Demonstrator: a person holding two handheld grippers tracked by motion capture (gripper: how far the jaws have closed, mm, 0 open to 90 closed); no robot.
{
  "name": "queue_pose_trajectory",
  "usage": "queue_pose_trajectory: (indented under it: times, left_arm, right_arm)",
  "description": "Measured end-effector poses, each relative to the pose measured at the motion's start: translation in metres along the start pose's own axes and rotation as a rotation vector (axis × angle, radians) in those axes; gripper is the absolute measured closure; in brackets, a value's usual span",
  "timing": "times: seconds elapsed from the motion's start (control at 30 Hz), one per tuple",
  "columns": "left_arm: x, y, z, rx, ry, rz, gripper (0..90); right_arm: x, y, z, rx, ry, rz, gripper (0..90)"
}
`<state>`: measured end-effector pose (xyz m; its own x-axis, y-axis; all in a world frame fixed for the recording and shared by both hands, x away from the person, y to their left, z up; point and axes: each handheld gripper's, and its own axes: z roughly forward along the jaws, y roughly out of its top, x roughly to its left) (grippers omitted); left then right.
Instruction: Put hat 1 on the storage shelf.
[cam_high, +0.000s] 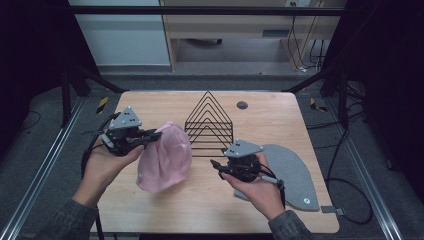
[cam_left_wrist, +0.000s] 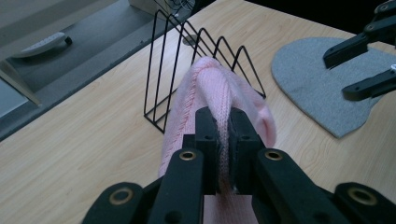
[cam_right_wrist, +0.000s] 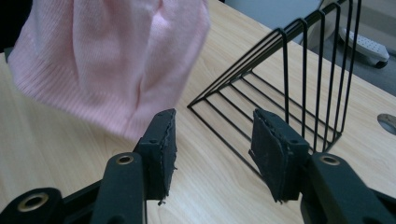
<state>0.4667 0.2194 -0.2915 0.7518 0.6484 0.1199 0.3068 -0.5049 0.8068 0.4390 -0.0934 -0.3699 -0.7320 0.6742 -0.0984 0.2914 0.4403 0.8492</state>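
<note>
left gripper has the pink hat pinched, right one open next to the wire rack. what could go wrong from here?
1. The left gripper pinches only a narrow fold of the pink hat; the knit could slip out while it hangs.
2. The hat dangles close to the wire rack; loose knit may snag on a wire peak.
3. The right gripper is open right beside the rack and could bump it when reaching for the hat.

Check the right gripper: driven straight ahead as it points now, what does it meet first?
Probably the black wire triangle rack, which lies between and beyond the open right gripper; the pink knit hat hangs off to one side. Depth is unclear.
</note>
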Motion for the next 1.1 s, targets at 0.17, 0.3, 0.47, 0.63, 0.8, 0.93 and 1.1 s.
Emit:
queue_pose_trajectory:
  times: [0.17,0.3,0.47,0.63,0.8,0.93,1.1]
  left_arm:
    - [-0.004,0.014,0.007,0.004,-0.008,0.018,84.1]
    - [-0.008,0.026,0.009,-0.006,-0.011,0.028,84.1]
    - [-0.011,0.035,0.007,-0.038,-0.017,0.022,84.1]
    - [-0.014,0.040,0.003,-0.065,-0.032,0.012,84.1]
    - [-0.015,0.042,0.001,-0.071,-0.036,0.016,84.1]
    - [-0.015,0.044,0.000,-0.080,-0.040,0.013,84.1]
    - [-0.018,0.047,-0.004,-0.091,-0.045,0.014,84.0]
  right_arm:
    - [-0.001,0.006,0.010,-0.007,0.010,0.024,54.5]
    - [-0.002,0.008,0.015,-0.014,0.036,0.059,58.8]
    - [0.005,0.012,0.022,-0.013,0.070,0.051,61.0]
    - [0.007,0.015,0.027,-0.012,0.075,0.059,57.1]
    - [0.013,0.008,0.037,0.015,0.090,0.080,53.9]
    - [0.014,0.003,0.040,0.026,0.089,0.076,53.7]
    - [0.015,0.005,0.043,0.012,0.088,0.082,55.0]
